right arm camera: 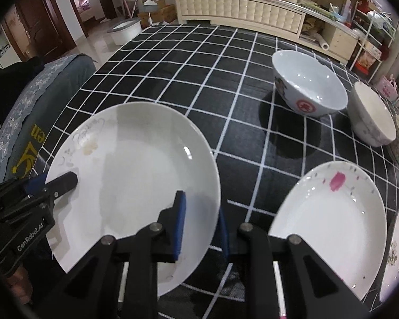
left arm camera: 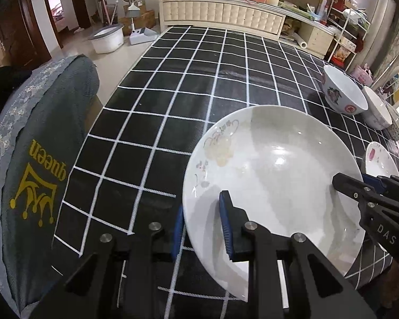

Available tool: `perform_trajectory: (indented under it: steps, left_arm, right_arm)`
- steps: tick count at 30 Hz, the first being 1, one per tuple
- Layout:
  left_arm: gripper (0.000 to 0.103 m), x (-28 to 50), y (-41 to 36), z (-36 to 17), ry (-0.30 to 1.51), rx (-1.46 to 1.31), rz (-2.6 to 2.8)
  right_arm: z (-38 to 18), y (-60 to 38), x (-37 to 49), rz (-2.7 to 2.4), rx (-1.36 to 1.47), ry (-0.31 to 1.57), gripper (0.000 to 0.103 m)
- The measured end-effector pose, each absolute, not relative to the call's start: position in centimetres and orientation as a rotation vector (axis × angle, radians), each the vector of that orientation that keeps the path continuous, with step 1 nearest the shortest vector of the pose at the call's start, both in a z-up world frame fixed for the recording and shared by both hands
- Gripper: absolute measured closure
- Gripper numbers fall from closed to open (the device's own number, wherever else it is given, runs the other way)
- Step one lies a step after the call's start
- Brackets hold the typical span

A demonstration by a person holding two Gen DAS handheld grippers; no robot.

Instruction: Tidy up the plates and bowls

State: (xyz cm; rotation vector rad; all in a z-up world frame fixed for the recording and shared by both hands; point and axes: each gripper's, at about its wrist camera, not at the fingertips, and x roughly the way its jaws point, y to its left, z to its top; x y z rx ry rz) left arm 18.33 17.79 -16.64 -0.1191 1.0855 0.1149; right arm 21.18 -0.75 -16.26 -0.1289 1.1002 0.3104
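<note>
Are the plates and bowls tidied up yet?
Not yet. Nothing looks stacked. The left gripper and right gripper both pinch the big white plate by its rim. Two bowls and the pink-flowered plate wait separately on the checked tablecloth.

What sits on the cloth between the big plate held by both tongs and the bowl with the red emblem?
Nothing: in the right wrist view, only bare checked tablecloth separates the big plate from the red-emblem bowl.
</note>
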Motion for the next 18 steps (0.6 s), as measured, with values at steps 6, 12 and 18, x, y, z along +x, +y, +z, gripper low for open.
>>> perform_trajectory:
  steps: [6, 12, 18]
  left_arm:
    - [0.08, 18.5, 18.2, -17.6, 1.103, -0.129, 0.118]
    - [0.08, 18.5, 18.5, -18.4, 1.119, -0.172, 0.117]
    - [0.08, 18.3, 17.7, -18.5, 1.124, -0.134, 0.116]
  right_arm:
    - [-17.4, -0.5, 21.4, 0.316, -0.128, 1.121, 0.076]
    - [-17.9, -0.5, 21.1, 0.316, -0.126, 1.129, 0.076]
    - [-17.9, -0.9, 20.9, 0.31, -0.135, 1.131, 0.076]
